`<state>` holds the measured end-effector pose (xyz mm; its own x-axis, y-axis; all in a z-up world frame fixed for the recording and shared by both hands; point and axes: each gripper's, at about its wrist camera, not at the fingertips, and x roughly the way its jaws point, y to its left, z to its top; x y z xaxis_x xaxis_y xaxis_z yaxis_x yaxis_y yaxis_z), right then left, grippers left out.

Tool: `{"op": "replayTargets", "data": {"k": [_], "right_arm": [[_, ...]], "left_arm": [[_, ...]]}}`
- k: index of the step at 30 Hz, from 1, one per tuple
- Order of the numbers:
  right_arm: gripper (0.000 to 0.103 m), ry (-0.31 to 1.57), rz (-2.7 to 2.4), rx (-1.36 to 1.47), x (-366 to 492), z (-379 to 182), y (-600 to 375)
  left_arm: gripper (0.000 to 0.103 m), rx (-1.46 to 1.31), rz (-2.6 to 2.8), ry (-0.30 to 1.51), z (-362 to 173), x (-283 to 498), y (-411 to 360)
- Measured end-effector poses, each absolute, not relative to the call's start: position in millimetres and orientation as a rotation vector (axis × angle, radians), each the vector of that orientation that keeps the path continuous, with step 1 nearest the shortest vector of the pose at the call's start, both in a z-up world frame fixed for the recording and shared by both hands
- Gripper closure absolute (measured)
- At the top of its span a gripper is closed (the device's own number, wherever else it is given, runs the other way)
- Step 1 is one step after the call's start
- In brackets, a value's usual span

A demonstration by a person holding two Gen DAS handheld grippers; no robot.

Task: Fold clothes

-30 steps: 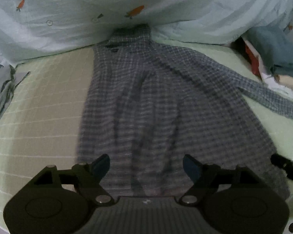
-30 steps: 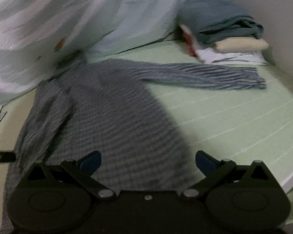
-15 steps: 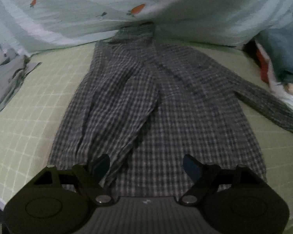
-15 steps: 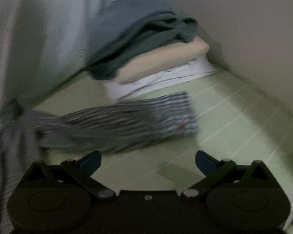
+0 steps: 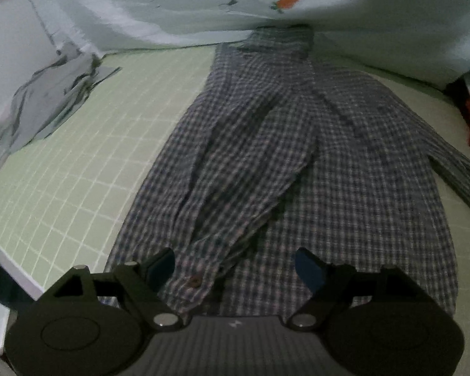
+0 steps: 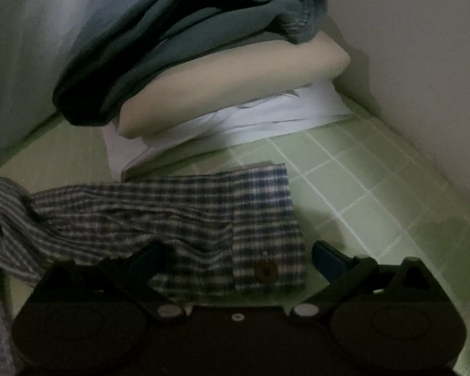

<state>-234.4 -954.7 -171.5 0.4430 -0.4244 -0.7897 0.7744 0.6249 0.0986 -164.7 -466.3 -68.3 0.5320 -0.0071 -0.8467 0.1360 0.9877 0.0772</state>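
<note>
Hovering wide open, my right gripper (image 6: 232,258) sat over the cuff (image 6: 268,222) of the blue checked cotton shirt (image 5: 297,163) spread on the green grid bedsheet (image 5: 78,169); my left gripper (image 5: 235,266) gaped too. Grabbing sheet underneath could wrinkle the fold.

Left hand-held gripper (image 5: 235,264) gapes over checked shirt (image 5: 329,163)

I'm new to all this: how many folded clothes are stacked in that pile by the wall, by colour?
Dark teal: 1
Beige: 1
White: 1
Total: 3 folded pieces. The checked shirt's sleeve in front of the pile is not counted.
</note>
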Motion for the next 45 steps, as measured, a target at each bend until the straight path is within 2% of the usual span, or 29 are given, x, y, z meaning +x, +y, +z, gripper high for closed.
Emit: {"op": "replayTargets", "data": {"k": [1, 2, 3, 4, 5, 8, 16, 24, 27, 28, 29, 30, 32, 34, 40, 45], "right_arm": [[0.010, 0.813, -0.782, 0.471, -234, -171, -953], [0.021, 0.817, -0.783, 0.451, -233, -170, -951], [0.024, 0.827, -0.788, 0.425, -231, -169, -949], [0.035, 0.837, -0.786, 0.399, -231, -167, -947], [0.051, 0.832, -0.774, 0.394, -231, -166, -947], [0.075, 0.795, -0.757, 0.407, -233, -161, -942], [0.078, 0.649, -0.711, 0.235, -220, -112, -879], [0.077, 0.609, -0.463, 0.165, -185, -82, -757], [0.076, 0.634, -0.382, 0.178, -176, -85, -716], [0.072, 0.645, -0.376, 0.190, -178, -88, -709], [0.059, 0.655, -0.369, 0.203, -179, -90, -701], [0.051, 0.666, -0.363, 0.215, -181, -92, -694], [0.020, 0.687, -0.349, 0.239, -183, -97, -680], [0.011, 0.707, -0.336, 0.264, -186, -102, -665], [0.001, 0.689, -0.443, 0.339, -217, -101, -682], [0.000, 0.708, -0.520, 0.348, -251, -110, -722]], "left_arm": [[0.019, 0.138, -0.081, 1.009, -68, -165, -464], [0.019, 0.138, -0.074, 1.010, -68, -165, -462], [0.019, 0.139, -0.066, 1.012, -69, -166, -459], [0.019, 0.139, -0.058, 1.013, -69, -167, -457], [0.019, 0.137, -0.052, 1.015, -69, -167, -454], [0.019, 0.124, -0.039, 1.029, -71, -168, -443], [0.019, 0.101, -0.068, 1.056, -79, -140, -405], [0.019, 0.105, -0.174, 1.023, -75, -90, -370], [0.019, 0.086, -0.194, 1.016, -72, -71, -363], [0.019, 0.081, -0.202, 1.014, -72, -65, -362], [0.019, 0.080, -0.211, 1.010, -70, -60, -362], [0.019, 0.080, -0.221, 1.006, -69, -56, -363], [0.019, 0.084, -0.249, 0.995, -66, -54, -370], [0.019, 0.090, -0.279, 0.984, -63, -54, -379], [0.019, 0.107, -0.363, 0.978, -67, -71, -416], [0.019, 0.125, -0.433, 0.977, -75, -95, -464]]}}
